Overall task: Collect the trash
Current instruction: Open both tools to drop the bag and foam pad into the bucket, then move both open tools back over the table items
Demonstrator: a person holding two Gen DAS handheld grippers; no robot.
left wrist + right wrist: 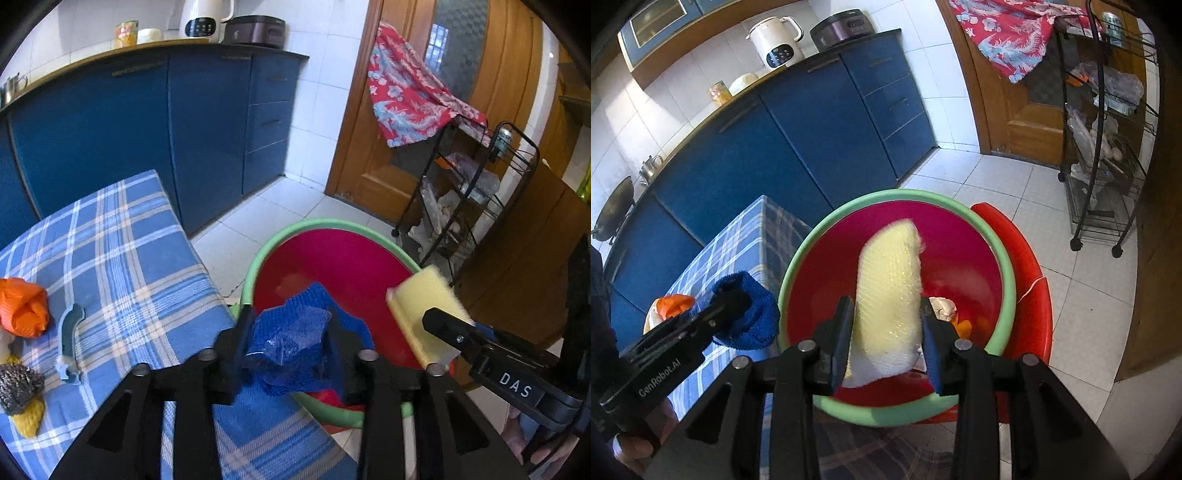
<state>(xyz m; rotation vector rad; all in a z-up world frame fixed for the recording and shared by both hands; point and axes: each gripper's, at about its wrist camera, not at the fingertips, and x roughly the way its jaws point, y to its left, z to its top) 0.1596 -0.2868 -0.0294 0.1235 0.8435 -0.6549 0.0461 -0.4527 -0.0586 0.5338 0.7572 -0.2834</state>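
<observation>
Left gripper (290,341): black two-finger tool, pointed downward over the near rim of the basin; a crumpled blue knitted cloth in clear plastic wrap (295,332) sat between its jaws; whether the pads pressed on it, could not tell.
Right gripper (888,341): black two-finger tool, also angled down over the basin; a pale yellow sponge block in a clear film sleeve (890,291) stood upright between the jaws; a gap showed on the left side, so a firm grip could not be confirmed.
Basin: round red plastic basin with a green rim (1006,258), on the floor just beside the table, resting on a red plastic stool (1027,258); a crumpled whitish scrap (942,306) and an orange piece (964,326) lay on its bottom.
Table: blue-and-white checked tablecloth (122,240); on it an orange plastic bag, bunched (24,308), a grey-blue curved plastic piece (70,341), and a steel-wool scourer on a yellow knitted cloth (20,386), all well apart from the basin.
Surroundings: blue kitchen cabinets (129,122) behind the table; white electric kettle (777,42) on the counter; black wire rack on wheels (1108,147) by a wooden door (369,166); red floral cloth (410,99) draped over the rack.
Person: fingers (631,448) gripped the left tool's handle, low in the right wrist view.
</observation>
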